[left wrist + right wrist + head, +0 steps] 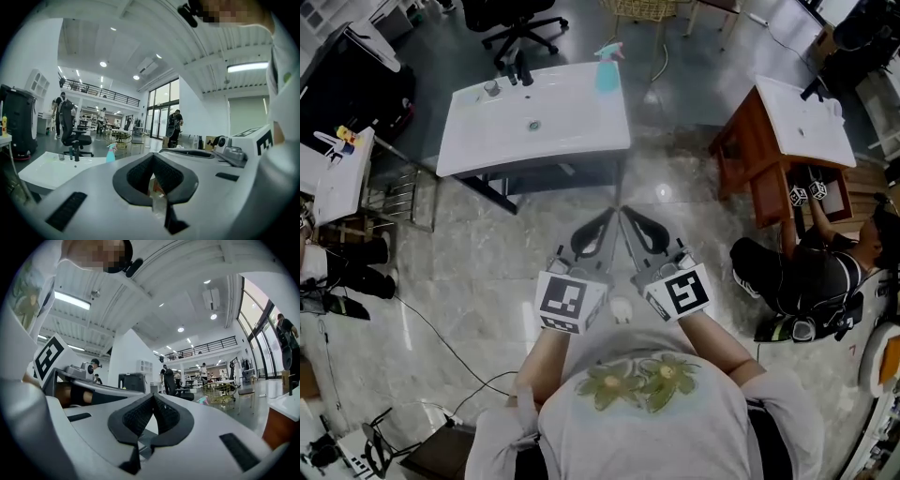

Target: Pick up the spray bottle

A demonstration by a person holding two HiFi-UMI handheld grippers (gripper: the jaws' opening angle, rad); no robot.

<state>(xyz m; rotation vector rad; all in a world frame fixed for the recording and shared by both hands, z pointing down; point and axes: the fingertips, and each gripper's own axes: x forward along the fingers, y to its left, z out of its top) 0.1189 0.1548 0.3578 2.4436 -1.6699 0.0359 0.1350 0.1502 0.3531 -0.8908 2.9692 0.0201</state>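
A teal spray bottle (607,67) with a pink trigger stands upright at the far right corner of the white sink counter (572,127). My left gripper (610,215) and right gripper (625,212) are held side by side over the floor, short of the counter's near edge, with their tips almost touching each other. Both are shut with nothing between the jaws. In the left gripper view the spray bottle (110,153) shows far off, left of the shut left gripper (152,157). In the right gripper view the right gripper (153,397) is shut and a small teal shape that may be the bottle (203,400) lies to its right.
A black tap (519,73) and a drain (533,124) are on the counter. An office chair (517,26) stands behind it. At the right are a wooden stand with a white basin (802,122) and a crouching person (811,272). Cables (441,342) cross the floor at the left.
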